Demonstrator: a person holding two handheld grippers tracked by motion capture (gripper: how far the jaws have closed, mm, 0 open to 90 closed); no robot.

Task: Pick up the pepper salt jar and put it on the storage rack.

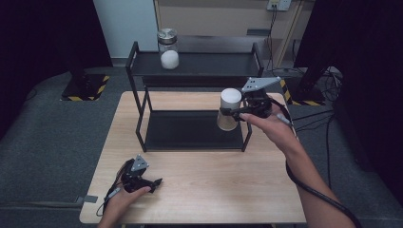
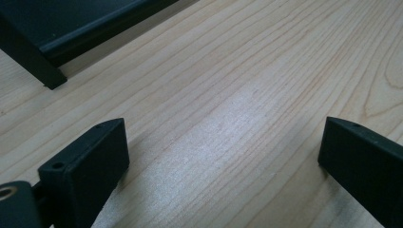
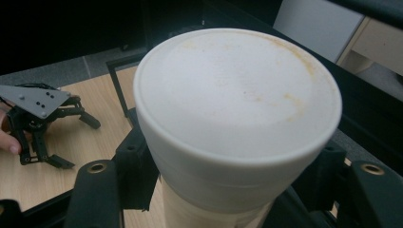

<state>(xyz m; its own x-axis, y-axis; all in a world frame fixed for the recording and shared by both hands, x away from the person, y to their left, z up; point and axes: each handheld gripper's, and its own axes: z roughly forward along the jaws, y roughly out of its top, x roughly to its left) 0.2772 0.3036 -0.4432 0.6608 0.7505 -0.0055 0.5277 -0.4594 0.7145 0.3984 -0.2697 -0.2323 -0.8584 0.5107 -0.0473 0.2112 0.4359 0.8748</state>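
In the high view, the right gripper (image 1: 231,113) sits right of centre in the frame, its jaws clamped on a white-lidded jar (image 1: 229,109) that hangs above the right end of the lower shelf of a black two-tier rack (image 1: 190,137). The right gripper view looks down on the same jar (image 3: 237,118), its pale lid marked with faint brownish stains, with a black jaw pressed against each side of the body just under the lid. The left gripper (image 1: 151,184) rests low on the wooden table (image 1: 199,190) in the lower left of the high view, held by the person's hand, its jaws spread apart with nothing between them; the left gripper view shows bare wood grain between the two black jaws and a corner of the rack (image 2: 52,47) at upper left. A second glass jar (image 1: 168,48) with a metal lid and white contents stands on the rack's top shelf, toward the upper middle of the high view, well apart from the held jar.
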